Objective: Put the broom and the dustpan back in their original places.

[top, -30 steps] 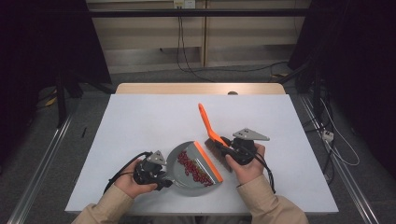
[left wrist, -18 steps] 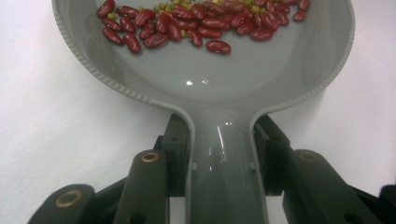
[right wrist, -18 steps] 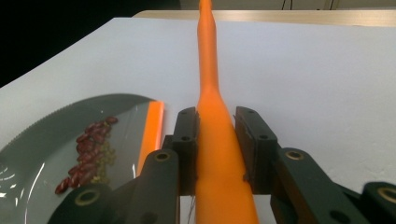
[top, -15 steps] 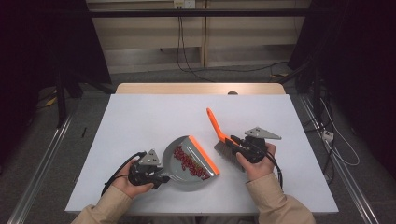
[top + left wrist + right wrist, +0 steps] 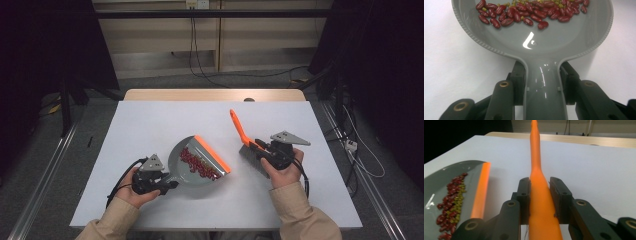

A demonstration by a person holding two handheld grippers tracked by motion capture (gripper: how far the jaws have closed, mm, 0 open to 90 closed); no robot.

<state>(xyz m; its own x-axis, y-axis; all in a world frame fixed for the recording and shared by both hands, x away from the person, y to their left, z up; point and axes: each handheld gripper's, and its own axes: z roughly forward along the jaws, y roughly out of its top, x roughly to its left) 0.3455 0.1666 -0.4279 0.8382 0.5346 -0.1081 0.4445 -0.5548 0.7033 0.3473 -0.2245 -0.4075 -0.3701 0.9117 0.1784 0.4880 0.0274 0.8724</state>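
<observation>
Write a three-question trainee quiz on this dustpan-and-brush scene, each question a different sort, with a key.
1. True or false: the left gripper is shut on the dustpan by its handle.
2. Multiple choice: the right gripper clamps (A) a cable, (B) the brush by its orange handle, (C) nothing.
3. Fill in: the red beans lie in the ____.

Key: 1 true; 2 B; 3 dustpan.
</observation>
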